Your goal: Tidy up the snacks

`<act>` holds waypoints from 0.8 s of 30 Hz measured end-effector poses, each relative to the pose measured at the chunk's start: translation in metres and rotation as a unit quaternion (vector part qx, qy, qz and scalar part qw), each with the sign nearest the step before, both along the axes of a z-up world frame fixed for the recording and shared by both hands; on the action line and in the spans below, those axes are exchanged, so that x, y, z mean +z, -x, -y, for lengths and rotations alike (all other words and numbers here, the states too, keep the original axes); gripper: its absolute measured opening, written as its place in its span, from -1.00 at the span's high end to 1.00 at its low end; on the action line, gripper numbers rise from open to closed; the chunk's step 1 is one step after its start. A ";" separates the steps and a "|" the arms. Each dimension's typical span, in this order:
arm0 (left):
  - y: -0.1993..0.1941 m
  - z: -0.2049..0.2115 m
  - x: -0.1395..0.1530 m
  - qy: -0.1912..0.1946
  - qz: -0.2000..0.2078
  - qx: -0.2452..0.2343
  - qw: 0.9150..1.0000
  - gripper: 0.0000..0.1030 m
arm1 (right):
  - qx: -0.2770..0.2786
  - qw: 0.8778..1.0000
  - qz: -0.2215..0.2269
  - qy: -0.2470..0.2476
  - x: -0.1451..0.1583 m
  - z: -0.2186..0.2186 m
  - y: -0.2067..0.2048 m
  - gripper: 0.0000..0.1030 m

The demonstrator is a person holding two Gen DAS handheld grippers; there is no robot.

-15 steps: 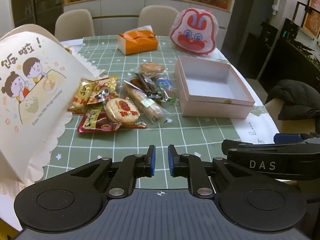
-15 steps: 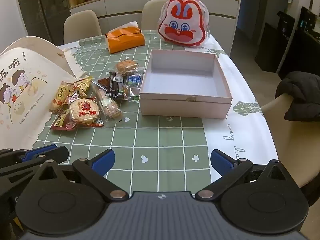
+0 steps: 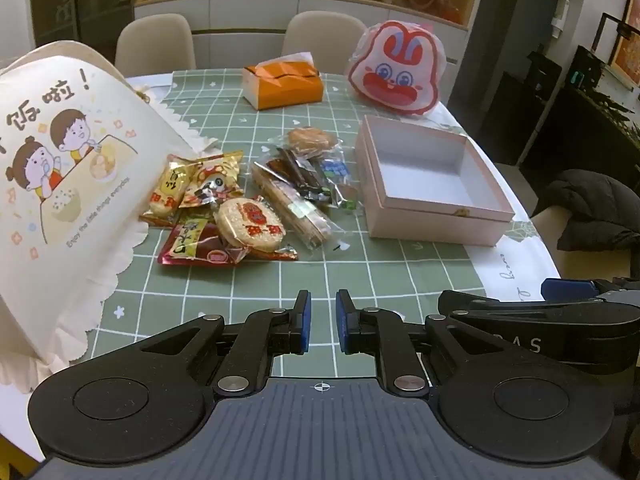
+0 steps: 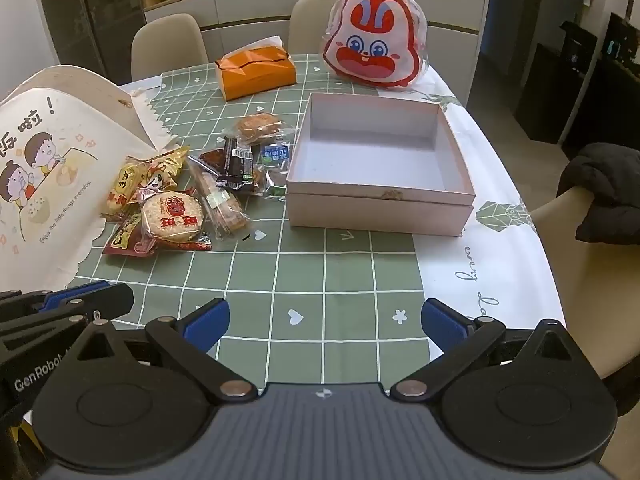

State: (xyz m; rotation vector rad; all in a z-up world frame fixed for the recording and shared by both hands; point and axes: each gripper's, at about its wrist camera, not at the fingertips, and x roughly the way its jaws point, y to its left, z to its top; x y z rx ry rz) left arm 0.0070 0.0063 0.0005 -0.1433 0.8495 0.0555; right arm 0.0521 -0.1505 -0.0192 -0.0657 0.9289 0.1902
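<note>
So the snack pile [image 3: 256, 200] sat mid-worktop on the green checked cloth [image 4: 320, 272], a loose heap of wrapped stuff: a round rice cracker [image 3: 250, 226] on top of a red packet [image 3: 200, 248], a couple of yellow packs [image 3: 188, 188], a long clear-wrapped biscuit bar [image 3: 292, 208] and a small round cake [image 3: 312, 140] at the far end. Just to the right of the heap was the open pink box [image 4: 380, 184], nothing in it, almost touching the nearest wrappers. A big cartoon paper bag [image 3: 60, 184] lay on the left of the pile. Further back were an orange tissue box [image 4: 256, 70] and a bunny-face bag [image 4: 372, 44].

Both claws hung low over the near edge, well short of the snacks, pointing forward. The left claw [image 3: 322, 322] had its blue pads nearly together with a slim gap, gripping nothing. The right claw [image 4: 324, 320] was spread wide, also holding nothing
</note>
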 end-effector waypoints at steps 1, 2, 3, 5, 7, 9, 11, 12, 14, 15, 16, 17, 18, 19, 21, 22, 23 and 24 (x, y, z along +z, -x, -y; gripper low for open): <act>0.003 0.000 0.000 0.000 0.001 -0.001 1.000 0.68 | 0.000 1.000 -0.001 0.000 -0.001 0.000 0.000 -0.99; 0.003 -0.002 -0.001 0.002 0.002 -0.001 1.000 0.68 | 0.000 1.000 -0.002 -0.001 0.002 0.000 0.000 -0.99; 0.002 -0.002 -0.001 0.002 0.002 -0.002 1.000 0.68 | 0.001 1.000 -0.002 0.000 0.002 0.000 0.000 -0.99; 0.002 -0.002 0.001 0.003 0.003 -0.003 1.000 0.68 | 0.002 1.000 0.000 0.001 0.004 -0.001 0.000 -0.99; 0.002 -0.001 0.002 0.003 0.002 -0.004 1.000 0.68 | 0.003 1.000 0.002 0.002 0.005 -0.001 -0.001 -0.99; 0.001 -0.001 0.002 0.003 0.001 -0.005 1.000 0.69 | 0.004 1.000 0.002 0.002 0.006 -0.002 -0.001 -0.99; 0.001 -0.001 0.002 0.004 0.000 -0.005 1.000 0.69 | 0.004 1.000 0.001 0.002 0.006 -0.002 0.000 -0.99; 0.002 -0.001 0.002 0.004 0.001 -0.005 1.000 0.69 | 0.004 1.000 0.002 0.003 0.006 -0.002 0.000 -0.99; 0.001 -0.001 0.003 0.004 0.002 -0.005 1.000 0.69 | 0.003 1.000 0.004 0.004 0.007 -0.002 0.000 -0.99; 0.002 0.000 0.003 0.004 0.002 -0.005 1.000 0.69 | 0.002 1.000 0.005 0.004 0.007 -0.001 0.001 -0.99; 0.002 0.000 0.004 0.004 0.003 -0.005 1.000 0.69 | 0.000 1.000 0.004 0.003 0.007 0.000 0.001 -0.99; 0.003 0.001 0.004 0.004 0.003 -0.006 1.000 0.69 | -0.001 1.000 0.003 0.002 0.007 0.001 0.000 -0.99; 0.003 0.001 0.004 0.003 0.004 -0.007 1.000 0.69 | -0.002 1.000 0.003 0.000 0.007 0.002 0.001 -0.99; 0.004 0.001 0.004 0.003 0.004 -0.007 1.000 0.69 | -0.002 1.000 0.003 0.000 0.007 0.002 0.001 -0.99; 0.004 0.002 0.005 0.003 0.004 -0.007 1.000 0.69 | -0.002 1.000 0.004 -0.001 0.008 0.003 0.002 -0.99; 0.004 0.002 0.005 0.003 0.003 -0.008 1.000 0.69 | -0.002 1.000 0.003 -0.002 0.007 0.004 0.002 -0.99; 0.005 0.002 0.005 0.002 0.003 -0.008 1.000 0.69 | -0.002 1.000 0.003 -0.002 0.008 0.003 0.002 -0.99; 0.005 0.003 0.005 0.002 0.003 -0.008 1.000 0.69 | -0.002 1.000 0.002 -0.003 0.007 0.003 0.003 -0.99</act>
